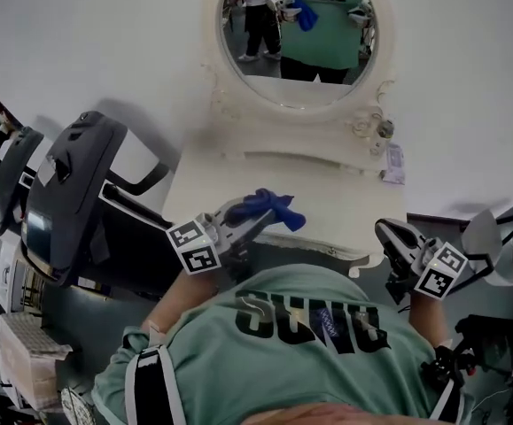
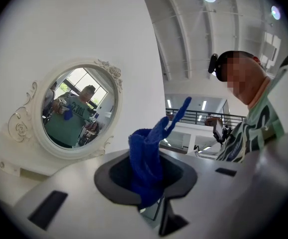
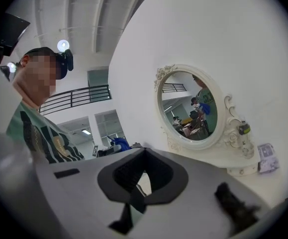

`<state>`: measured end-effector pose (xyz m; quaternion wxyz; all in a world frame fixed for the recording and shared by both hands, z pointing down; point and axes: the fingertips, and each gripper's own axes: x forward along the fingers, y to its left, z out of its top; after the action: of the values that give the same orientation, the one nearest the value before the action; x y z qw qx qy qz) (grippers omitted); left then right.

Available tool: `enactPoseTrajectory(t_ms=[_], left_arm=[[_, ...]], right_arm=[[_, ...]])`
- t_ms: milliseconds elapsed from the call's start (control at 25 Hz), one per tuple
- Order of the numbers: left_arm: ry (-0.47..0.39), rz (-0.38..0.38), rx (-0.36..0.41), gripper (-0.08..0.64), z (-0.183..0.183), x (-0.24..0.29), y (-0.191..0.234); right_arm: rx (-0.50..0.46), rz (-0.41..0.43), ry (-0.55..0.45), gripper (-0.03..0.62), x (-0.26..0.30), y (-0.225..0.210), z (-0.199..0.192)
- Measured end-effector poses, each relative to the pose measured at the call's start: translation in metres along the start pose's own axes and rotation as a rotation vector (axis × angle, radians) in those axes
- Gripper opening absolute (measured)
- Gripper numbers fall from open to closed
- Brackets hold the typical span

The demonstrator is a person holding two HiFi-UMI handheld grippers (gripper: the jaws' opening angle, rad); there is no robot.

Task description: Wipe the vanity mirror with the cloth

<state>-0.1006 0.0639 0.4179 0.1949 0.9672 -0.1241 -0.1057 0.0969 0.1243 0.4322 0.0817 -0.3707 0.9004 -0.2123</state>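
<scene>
The blue cloth (image 1: pixel 271 205) sits at frame centre, pinched in my left gripper (image 1: pixel 254 223) over the white vanity top (image 1: pixel 345 197). The oval mirror (image 1: pixel 296 34) stands at top centre against a white wall (image 1: pixel 469 78). My right gripper (image 1: pixel 387 234), lower right, has its jaws together, empty.

One mirror (image 1: pixel 299 38), one cloth (image 1: pixel 268 207), two tools, the left tool (image 1: pixel 244 225) and the right tool (image 1: pixel 391 234), plus one bottle (image 1: pixel 384 131) and one packet (image 1: pixel 394 164) on the surface (image 1: pixel 327 189).
</scene>
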Motion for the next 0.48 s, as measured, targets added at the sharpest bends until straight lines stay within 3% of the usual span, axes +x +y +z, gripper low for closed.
enactPoseTrajectory(t_ms=[160,320,480], left_arm=[[-0.004,-0.048,0.024,0.083,0.047,-0.011,0.077],[0.011,-0.044,0.143,0.083,0.102,-0.026,0.144],[0.034,-0.008,0.284,0.083,0.142,-0.022,0.195]], right_arm=[[0.001,-0.062,-0.029,0.005,0.085,-0.006,0.022],[-0.114,-0.082,0.028,0.005,0.168,-0.006,0.044],[-0.194,-0.097,0.054,0.005,0.215,-0.011,0.063]])
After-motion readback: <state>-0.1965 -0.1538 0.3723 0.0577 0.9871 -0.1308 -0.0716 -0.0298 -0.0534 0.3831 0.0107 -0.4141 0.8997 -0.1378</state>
